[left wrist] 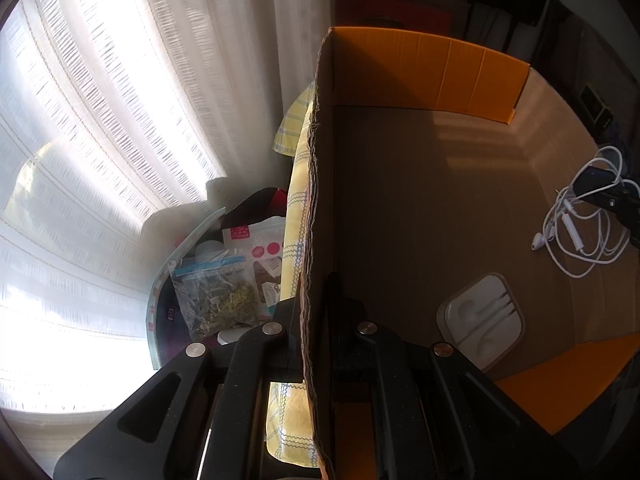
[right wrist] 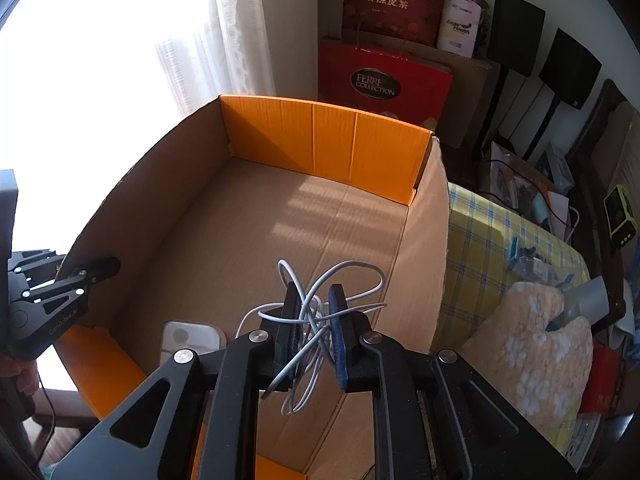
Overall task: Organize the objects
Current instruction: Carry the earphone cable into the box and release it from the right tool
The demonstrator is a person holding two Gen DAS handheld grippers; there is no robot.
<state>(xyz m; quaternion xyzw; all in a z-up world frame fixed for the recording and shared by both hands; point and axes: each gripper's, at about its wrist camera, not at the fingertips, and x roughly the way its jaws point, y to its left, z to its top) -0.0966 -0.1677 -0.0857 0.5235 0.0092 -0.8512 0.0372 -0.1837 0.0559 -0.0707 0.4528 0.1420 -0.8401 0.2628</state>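
The right gripper (right wrist: pixel 314 312) hangs inside the open cardboard box (right wrist: pixel 436 248), low over its floor, with the tangled white earphone cable (right wrist: pixel 320 304) threaded between its jaws; those jaws stand slightly apart, and the loops look slack between them rather than pinched, so I judge this to be the letting-go of the cable into the box, not a firm carry. From the left wrist view the same cable (left wrist: pixel 576 232) droops from the right gripper's tip near the box's far side wall, with an earbud hanging at the low end of the bundle, though I cannot tell whether it touches the cardboard floor. The left gripper (left wrist: pixel 312 296) is clenched on the box's side wall, one finger inside and one outside, which seems meant to steady the light box while things are dropped in. A white earphone case (left wrist: pixel 482 320) already lies on the box floor near the corner beside the left gripper, so the cable is being set down close to the item it belongs with. The box sits on a yellow checked cloth (right wrist: pixel 492 240) covering the worktop.
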